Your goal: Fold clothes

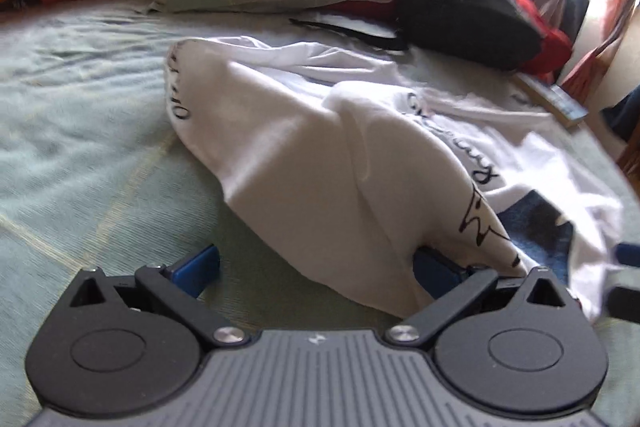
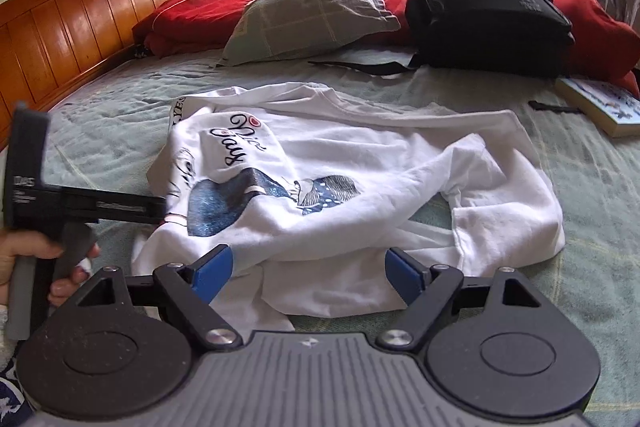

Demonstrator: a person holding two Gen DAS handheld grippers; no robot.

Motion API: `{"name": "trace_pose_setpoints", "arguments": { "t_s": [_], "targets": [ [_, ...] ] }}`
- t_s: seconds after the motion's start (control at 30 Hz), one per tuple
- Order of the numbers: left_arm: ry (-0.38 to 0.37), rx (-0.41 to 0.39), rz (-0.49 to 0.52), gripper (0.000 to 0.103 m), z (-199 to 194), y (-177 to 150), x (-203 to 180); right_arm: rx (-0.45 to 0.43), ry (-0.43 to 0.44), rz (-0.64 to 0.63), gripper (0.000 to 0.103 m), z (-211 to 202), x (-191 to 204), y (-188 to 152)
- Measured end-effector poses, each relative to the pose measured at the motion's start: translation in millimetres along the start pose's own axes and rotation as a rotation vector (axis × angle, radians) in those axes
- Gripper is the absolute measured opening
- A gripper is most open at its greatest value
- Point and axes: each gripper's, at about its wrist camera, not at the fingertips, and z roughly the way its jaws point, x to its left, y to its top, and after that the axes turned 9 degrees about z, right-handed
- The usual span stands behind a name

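White T-shirt [image 2: 360, 179] cloth, soft and creased, lies crumpled near the middle of the bed [image 2: 580, 195], on a pale green quilted cover crossed by thin cream lines. Its chest print shows a dark blue speckled heart shape with black script lettering above it. In the left wrist view one part of the shirt [image 1: 304, 163] is raised off the cover in a smooth, tent-like fold that narrows toward the left gripper [image 1: 320, 267]; that gripper's blue pads stand wide apart, and the fabric drapes over the right-hand pad, so whether anything is pinched cannot be told. In the right wrist view the right gripper [image 2: 308, 271] hovers low at the near hem, its blue pads spread wide with bunched hem cloth between them and not clamped. At the left edge of that view a hand [image 2: 36, 259] wraps the grey handle of the other tool. Behind the shirt, a plump grey-green pillow [image 2: 316, 11] leans against folded red bedding [image 2: 192, 15], beside a black fabric backpack [image 2: 484, 7] whose strap trails onto the cover. A flat book [image 2: 604, 107] lies at the right, and a glossy wooden slatted headboard [image 2: 64, 23] curves along the left.
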Motion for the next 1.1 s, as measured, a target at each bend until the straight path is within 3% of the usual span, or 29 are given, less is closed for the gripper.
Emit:
{"name": "trace_pose_setpoints", "arguments": {
  "t_s": [0.07,0.13,0.2,0.3,0.4,0.6,0.77,0.9,1.0,1.1],
  "targets": [
    [0.048,0.012,0.004,0.103,-4,-1,5,-0.003,0.000,-0.005,0.087,0,0,1],
    [0.149,0.010,-0.008,0.103,-11,-4,16,-0.004,0.003,-0.008,0.087,0,0,2],
    [0.242,0.020,-0.017,0.101,-16,-8,36,-0.006,0.006,-0.011,0.087,0,-1,2],
    [0.325,0.064,-0.053,0.100,-20,-12,72,-0.008,0.011,-0.016,0.087,0,-1,4],
    [0.275,0.065,-0.062,0.100,-36,-15,87,-0.010,0.015,-0.021,0.087,1,-2,5],
    [0.176,0.085,0.161,0.102,-55,-13,71,-0.048,0.091,-0.138,0.087,-7,44,18],
    [0.211,0.053,0.251,0.102,-68,-12,70,-0.042,0.251,-0.236,0.087,-13,105,20],
    [0.222,0.042,0.251,0.102,-75,-14,81,0.057,0.355,-0.284,0.087,6,154,4],
    [0.215,0.047,0.251,0.102,-78,-21,87,0.158,0.341,-0.300,0.087,32,175,-15],
    [0.209,0.052,0.255,0.102,-81,-27,91,0.206,0.190,-0.300,0.085,59,171,-26]
  ]
}}
